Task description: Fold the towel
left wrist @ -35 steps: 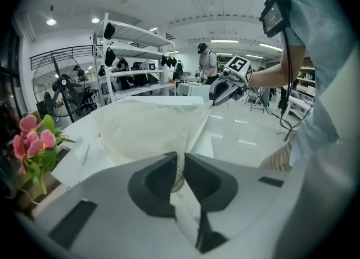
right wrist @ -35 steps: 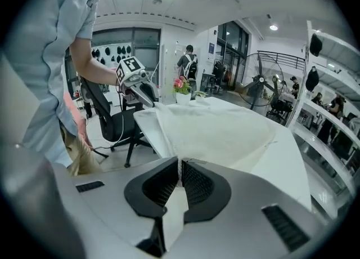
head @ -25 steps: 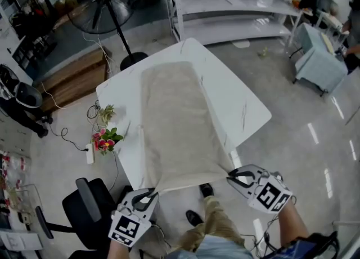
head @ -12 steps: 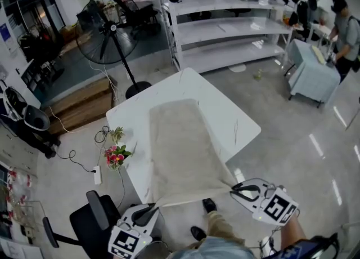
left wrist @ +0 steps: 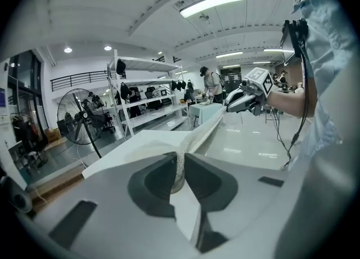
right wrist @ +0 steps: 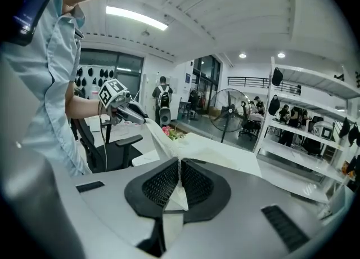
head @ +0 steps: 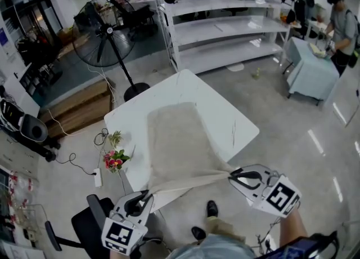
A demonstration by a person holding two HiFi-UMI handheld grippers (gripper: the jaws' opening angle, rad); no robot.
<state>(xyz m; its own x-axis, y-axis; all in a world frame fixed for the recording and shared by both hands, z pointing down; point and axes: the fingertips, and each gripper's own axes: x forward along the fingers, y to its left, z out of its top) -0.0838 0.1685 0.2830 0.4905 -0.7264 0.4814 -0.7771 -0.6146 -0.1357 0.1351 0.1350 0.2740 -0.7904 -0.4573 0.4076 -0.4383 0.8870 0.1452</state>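
No legible writing from my seat.
The left gripper [head: 147,195] and right gripper [head: 232,174] carry only black-and-white square patterns; the blue wall sign [head: 3,36] is too small for me to read.

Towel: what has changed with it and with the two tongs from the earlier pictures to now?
The left tongs and the right tongs have risen, lifting the near edge of the towel higher above the table, so it stretches taut between them. Nothing was let go: each pair stays shut on a near corner. The far part of the towel stays flat on the table.
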